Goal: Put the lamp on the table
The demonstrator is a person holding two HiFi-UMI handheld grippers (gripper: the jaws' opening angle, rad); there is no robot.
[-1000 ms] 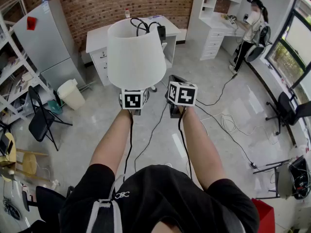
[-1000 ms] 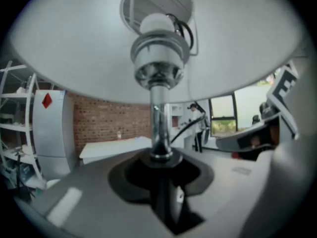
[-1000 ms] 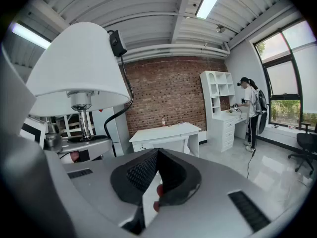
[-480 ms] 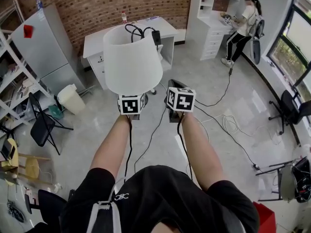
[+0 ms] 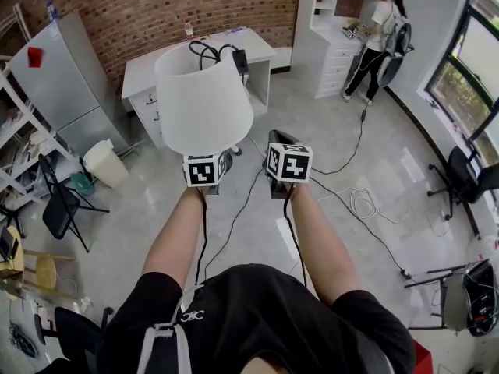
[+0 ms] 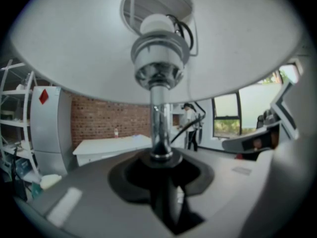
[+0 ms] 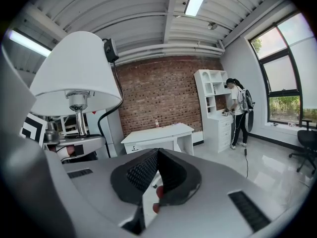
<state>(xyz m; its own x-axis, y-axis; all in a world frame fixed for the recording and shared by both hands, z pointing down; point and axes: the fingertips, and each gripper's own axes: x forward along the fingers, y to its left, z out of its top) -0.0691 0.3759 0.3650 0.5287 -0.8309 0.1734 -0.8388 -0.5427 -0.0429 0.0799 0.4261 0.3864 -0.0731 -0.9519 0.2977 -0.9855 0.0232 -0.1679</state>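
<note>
Left gripper (image 6: 161,161) was clamped on lamp (image 5: 204,106) stem, shade up. Lamp was in mid-air over floor, well short of table (image 5: 152,70). Right gripper (image 7: 157,155) had jaws together, nothing in them. Judgement: step needed stem kept vertical, aim for bare tabletop clear of black cables (image 5: 217,49), base flat before release. Bin (image 5: 103,160) sat near fridge (image 5: 66,76), contents couldn't be seen.

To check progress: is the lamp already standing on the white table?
No, the left gripper holds the lamp above the floor, apart from the white table.
</note>
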